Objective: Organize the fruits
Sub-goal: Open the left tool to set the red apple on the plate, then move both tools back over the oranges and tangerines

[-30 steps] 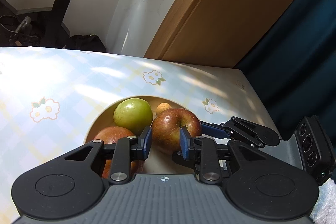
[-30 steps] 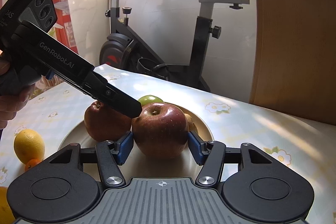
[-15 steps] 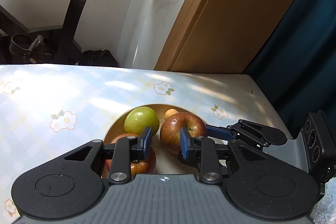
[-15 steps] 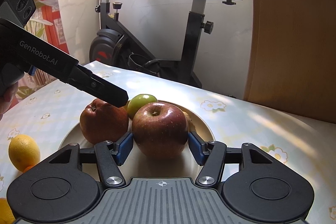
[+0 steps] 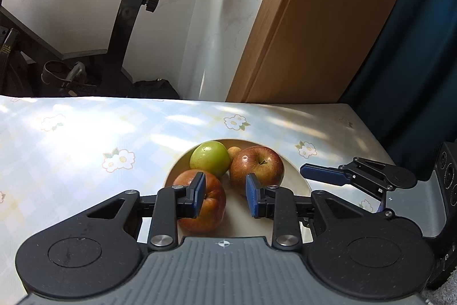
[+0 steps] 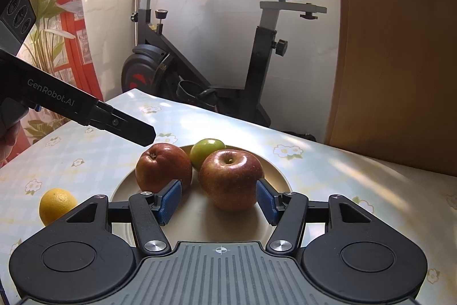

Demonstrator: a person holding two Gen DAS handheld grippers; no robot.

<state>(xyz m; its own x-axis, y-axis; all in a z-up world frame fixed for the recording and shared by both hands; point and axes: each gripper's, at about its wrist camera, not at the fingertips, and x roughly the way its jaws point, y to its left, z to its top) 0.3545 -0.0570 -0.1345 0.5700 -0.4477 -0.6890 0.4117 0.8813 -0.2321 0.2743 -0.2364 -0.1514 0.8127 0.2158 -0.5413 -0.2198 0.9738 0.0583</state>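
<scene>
A beige plate (image 6: 197,222) (image 5: 300,182) on the flowered tablecloth holds two red apples, a green fruit (image 6: 207,152) (image 5: 210,157) and a small tan fruit (image 5: 234,152). My right gripper (image 6: 218,200) is open, its blue pads apart on either side of the nearer red apple (image 6: 231,179) (image 5: 257,167), which rests on the plate. My left gripper (image 5: 225,197) is open and empty, above the other red apple (image 5: 201,202) (image 6: 162,167). A lemon (image 6: 57,205) lies on the table left of the plate.
An exercise bike (image 6: 217,47) stands beyond the table's far edge. A wooden panel (image 6: 400,47) rises at the right. The left gripper's body (image 6: 71,102) hangs over the table left of the plate. A dark curtain (image 5: 414,47) is right of the table.
My right gripper's pads have opened away from the red apple and drawn back a little. My left gripper has risen and pulled back from the plate.
</scene>
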